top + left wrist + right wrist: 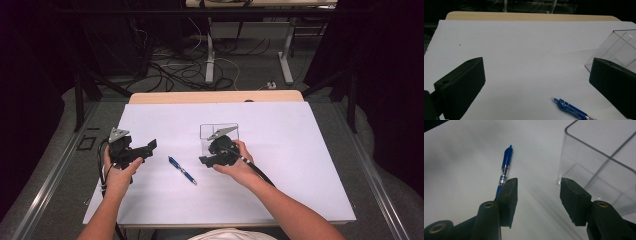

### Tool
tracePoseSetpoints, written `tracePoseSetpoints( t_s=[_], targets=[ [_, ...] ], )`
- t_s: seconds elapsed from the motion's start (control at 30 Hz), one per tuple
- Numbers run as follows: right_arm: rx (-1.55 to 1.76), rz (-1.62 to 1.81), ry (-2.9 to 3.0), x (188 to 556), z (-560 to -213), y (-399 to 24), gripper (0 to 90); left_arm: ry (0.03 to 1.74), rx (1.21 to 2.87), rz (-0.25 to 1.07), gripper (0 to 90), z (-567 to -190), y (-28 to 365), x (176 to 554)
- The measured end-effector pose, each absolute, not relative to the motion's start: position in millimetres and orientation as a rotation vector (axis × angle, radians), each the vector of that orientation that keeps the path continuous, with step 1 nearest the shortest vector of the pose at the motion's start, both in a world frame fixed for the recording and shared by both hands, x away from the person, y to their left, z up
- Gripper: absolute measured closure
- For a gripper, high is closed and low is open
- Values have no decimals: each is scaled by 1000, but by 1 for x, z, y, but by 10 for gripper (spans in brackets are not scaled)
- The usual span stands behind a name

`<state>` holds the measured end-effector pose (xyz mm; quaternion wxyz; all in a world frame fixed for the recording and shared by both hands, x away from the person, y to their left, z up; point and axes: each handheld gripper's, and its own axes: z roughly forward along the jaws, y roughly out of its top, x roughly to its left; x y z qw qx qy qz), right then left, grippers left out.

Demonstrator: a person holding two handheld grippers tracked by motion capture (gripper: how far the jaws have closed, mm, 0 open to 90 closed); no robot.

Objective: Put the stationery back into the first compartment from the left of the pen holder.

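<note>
A blue pen (182,170) lies on the white sheet between my two hands, slanted from upper left to lower right. A clear plastic box (207,132) stands just behind my right gripper (205,161). That gripper is open, low over the sheet, its jaws pointing left toward the pen with nothing between them. In the right gripper view (539,187) the pen (505,167) lies beyond the left jaw and the box (599,157) is at the right. My left gripper (147,150) is wide open and empty. Its own view (536,82) shows the pen (574,111) low down and the box (621,47) at the right.
The white sheet (300,165) covers most of the table, with a wooden edge (215,96) showing at the far side. Beyond the table are desk legs and cables on the floor. Grey padding runs along both sides of the table.
</note>
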<state>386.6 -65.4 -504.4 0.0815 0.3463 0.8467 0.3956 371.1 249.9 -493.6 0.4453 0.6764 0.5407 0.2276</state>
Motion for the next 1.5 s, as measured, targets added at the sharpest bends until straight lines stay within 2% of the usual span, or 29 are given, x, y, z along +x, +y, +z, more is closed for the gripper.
tracePoseSetpoints(
  t_s=[0.8,1.27,1.5],
  targets=[
    [1069,1034,2662,389,-535,-22,608,1356,1695,549,1,-497,251,373],
    [1098,1055,2695,381,-539,-4,653,1357,1695,545,2,-497,251,373],
    [1213,1027,2720,379,-539,1,688,1358,1694,544,2,-497,251,373]
  ],
)
